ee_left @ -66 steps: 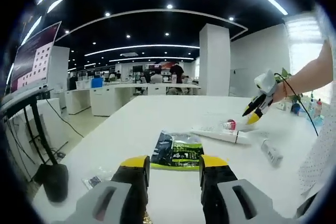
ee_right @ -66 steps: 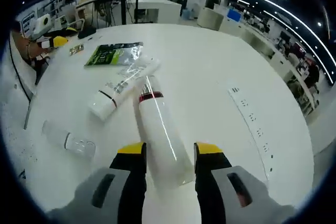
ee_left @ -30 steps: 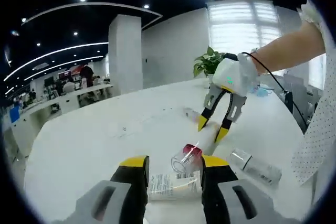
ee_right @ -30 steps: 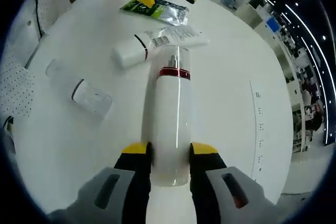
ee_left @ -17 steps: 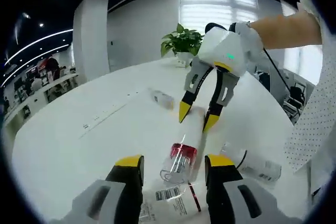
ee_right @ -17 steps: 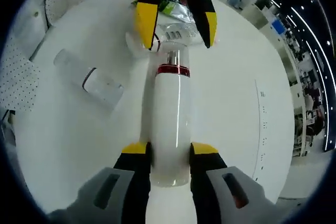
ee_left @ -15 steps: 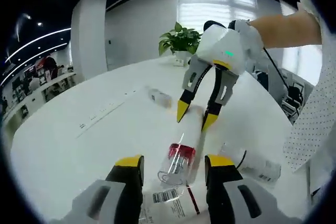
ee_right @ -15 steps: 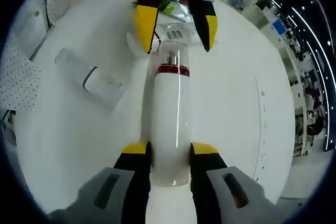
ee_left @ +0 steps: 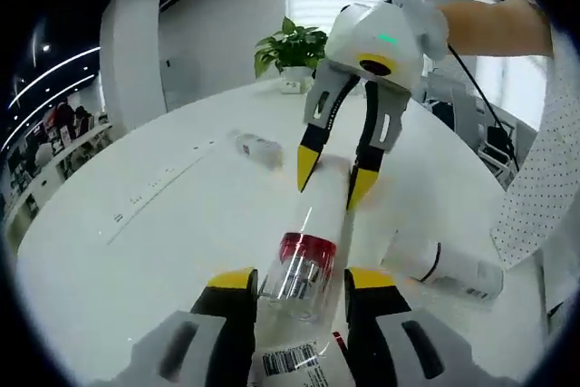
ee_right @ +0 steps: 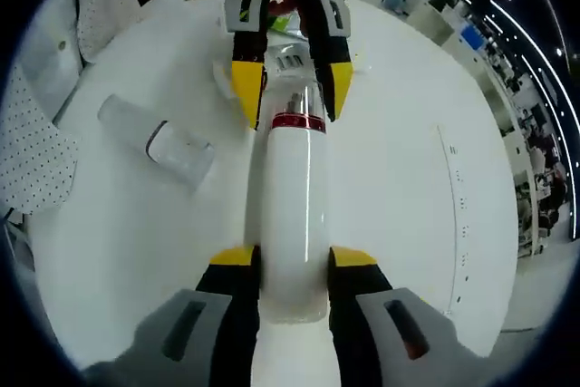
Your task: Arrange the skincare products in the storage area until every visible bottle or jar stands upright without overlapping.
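**Right gripper view: two tongs on one bottle, lift to upright pending**

Right gripper view is showing the right tongs clamping the base end of a white bottle, which is lying flat on the counter, cap toward 12 o'clock. Left tongs are straddling the clear cap, jaws parted, not visibly pressing.

Left gripper view: left tongs are bracketing that cap; right tongs are gripping the far end.

Judged step: standing this bottle up. Next move likely calls for tipping it onto its base.

At 9 o'clock a clear-capped tube is lying down. A barcode label is showing; its print is unreadable.
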`<state>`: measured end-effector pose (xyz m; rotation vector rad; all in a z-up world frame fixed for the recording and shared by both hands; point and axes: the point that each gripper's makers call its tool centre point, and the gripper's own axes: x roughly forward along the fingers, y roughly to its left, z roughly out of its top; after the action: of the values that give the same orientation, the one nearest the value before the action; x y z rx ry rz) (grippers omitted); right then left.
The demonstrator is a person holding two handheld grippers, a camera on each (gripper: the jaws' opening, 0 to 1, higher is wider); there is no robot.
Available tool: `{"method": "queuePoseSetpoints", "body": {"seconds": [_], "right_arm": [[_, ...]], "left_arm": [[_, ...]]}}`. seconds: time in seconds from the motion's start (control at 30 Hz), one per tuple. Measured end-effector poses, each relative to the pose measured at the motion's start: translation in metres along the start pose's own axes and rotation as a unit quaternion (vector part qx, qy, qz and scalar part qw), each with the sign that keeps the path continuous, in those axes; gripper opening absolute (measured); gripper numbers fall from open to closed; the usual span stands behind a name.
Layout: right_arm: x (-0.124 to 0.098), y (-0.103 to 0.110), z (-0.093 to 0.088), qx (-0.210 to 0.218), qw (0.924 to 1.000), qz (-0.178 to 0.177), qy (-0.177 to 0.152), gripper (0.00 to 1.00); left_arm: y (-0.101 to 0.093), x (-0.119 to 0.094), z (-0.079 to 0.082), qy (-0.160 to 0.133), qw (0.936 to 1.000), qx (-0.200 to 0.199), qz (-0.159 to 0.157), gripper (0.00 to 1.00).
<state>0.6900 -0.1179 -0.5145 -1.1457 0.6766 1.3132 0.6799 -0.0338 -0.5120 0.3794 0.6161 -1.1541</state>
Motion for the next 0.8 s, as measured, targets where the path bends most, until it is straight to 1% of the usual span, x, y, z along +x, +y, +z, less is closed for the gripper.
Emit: {"method": "queuePoseSetpoints", "body": {"seconds": [0.07,0.1,0.17,0.2,0.27,0.33,0.4,0.5,0.53,0.57,0.6,0.67,0.73,0.8], "right_arm": [[0.000,0.000,0.000,0.004,1.0000,-0.003,-0.004,0.28],[0.000,0.000,-0.001,0.008,0.9999,-0.005,-0.007,0.28],[-0.001,0.001,-0.001,0.014,0.9998,-0.009,-0.010,0.28],[-0.001,0.001,-0.002,0.018,0.9997,-0.011,-0.011,0.28],[-0.002,0.000,-0.002,0.029,0.9993,-0.018,-0.016,0.28],[-0.003,0.000,-0.003,0.044,0.9984,-0.026,-0.022,0.28],[-0.004,-0.001,-0.004,0.052,0.9976,-0.035,-0.030,0.29],[-0.005,-0.001,-0.005,0.058,0.9967,-0.045,-0.036,0.30],[-0.005,-0.001,-0.005,0.058,0.9965,-0.046,-0.039,0.30],[-0.005,-0.002,-0.005,0.056,0.9964,-0.047,-0.042,0.30],[-0.005,-0.002,-0.004,0.058,0.9962,-0.049,-0.042,0.31],[-0.006,-0.003,-0.005,0.073,0.9950,-0.056,-0.039,0.32],[-0.006,-0.004,-0.006,0.073,0.9947,-0.061,-0.038,0.33],[-0.008,-0.003,-0.005,0.070,0.9943,-0.073,-0.034,0.33]], "left_arm": [[0.000,0.003,-0.004,0.013,0.9998,0.012,-0.004,0.37],[0.000,0.003,-0.006,0.025,0.9996,0.011,-0.005,0.36],[0.001,0.005,-0.002,0.022,0.9997,-0.001,-0.008,0.32],[0.000,0.005,-0.003,0.026,0.9996,-0.004,-0.014,0.32],[0.000,0.006,-0.004,0.024,0.9997,-0.002,-0.010,0.32],[-0.001,0.006,-0.003,0.024,0.9995,-0.016,-0.015,0.32],[-0.001,0.007,-0.003,0.024,0.9995,-0.016,-0.016,0.31],[-0.005,0.007,-0.002,0.035,0.9987,-0.032,-0.020,0.30],[-0.006,0.006,-0.002,0.043,0.9979,-0.045,-0.020,0.30],[-0.007,0.004,-0.001,0.045,0.9975,-0.051,-0.022,0.30],[-0.008,0.003,0.004,0.043,0.9972,-0.057,-0.023,0.29],[-0.011,-0.002,0.010,0.042,0.9962,-0.072,-0.025,0.29],[-0.012,-0.005,0.014,0.037,0.9961,-0.076,-0.026,0.29],[-0.016,-0.009,0.022,0.030,0.9950,-0.089,-0.032,0.28]]}}
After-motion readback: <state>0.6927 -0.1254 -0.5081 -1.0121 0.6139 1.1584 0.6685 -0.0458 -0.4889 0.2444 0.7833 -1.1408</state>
